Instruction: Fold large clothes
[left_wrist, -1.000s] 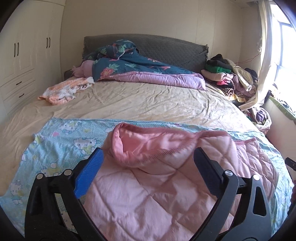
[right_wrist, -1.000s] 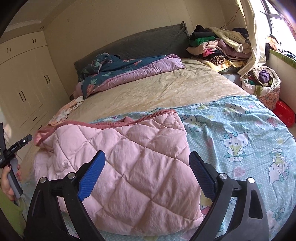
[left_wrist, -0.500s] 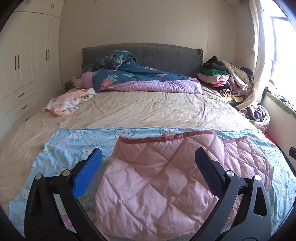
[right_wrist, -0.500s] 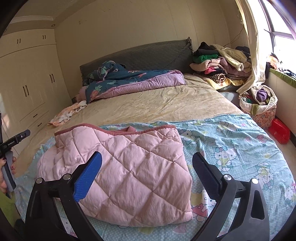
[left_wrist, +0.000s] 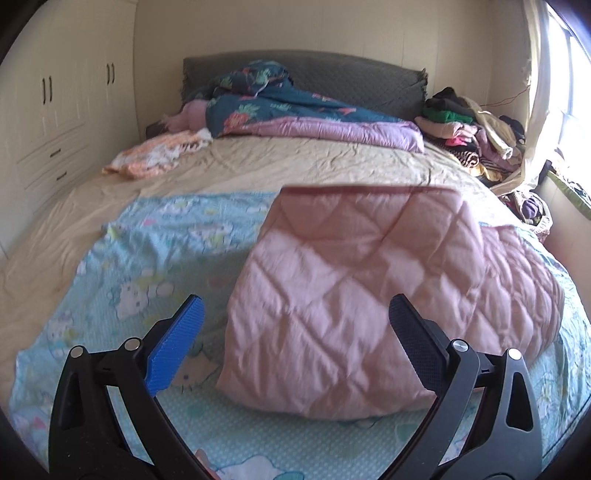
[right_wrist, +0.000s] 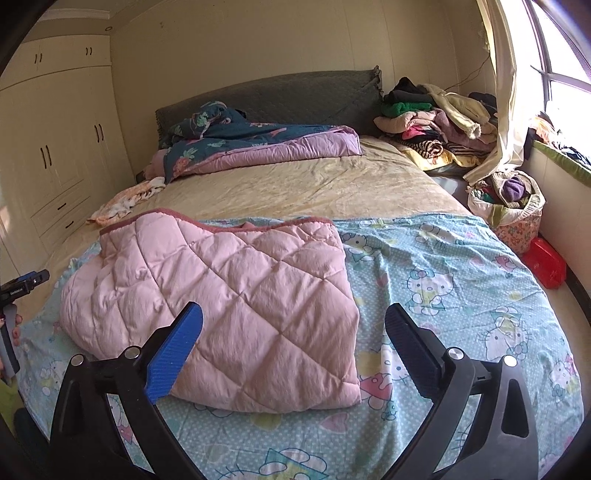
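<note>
A pink quilted garment (left_wrist: 373, 288) (right_wrist: 229, 295) lies folded over on a light blue cartoon-print sheet (left_wrist: 147, 258) (right_wrist: 443, 280) at the near end of the bed. My left gripper (left_wrist: 295, 314) stands open above the garment's near left part, nothing between its blue pads. My right gripper (right_wrist: 293, 325) is open wide over the garment's near right corner, holding nothing. The left hand with its gripper's tip (right_wrist: 26, 284) shows at the left edge of the right wrist view.
A floral duvet (left_wrist: 295, 110) and a grey headboard (right_wrist: 280, 92) lie at the far end. An orange-white cloth (left_wrist: 155, 155) rests far left. A pile of clothes (right_wrist: 432, 118) sits far right, with a basket (right_wrist: 509, 210) and a red box (right_wrist: 546, 262) beside the bed. Wardrobes (right_wrist: 55, 155) line the left wall.
The garment's raised upper flap has dropped and now lies flat, folded over. Both grippers have drawn back from it, the left one sinking a little; the right gripper's jaws widened slightly.
</note>
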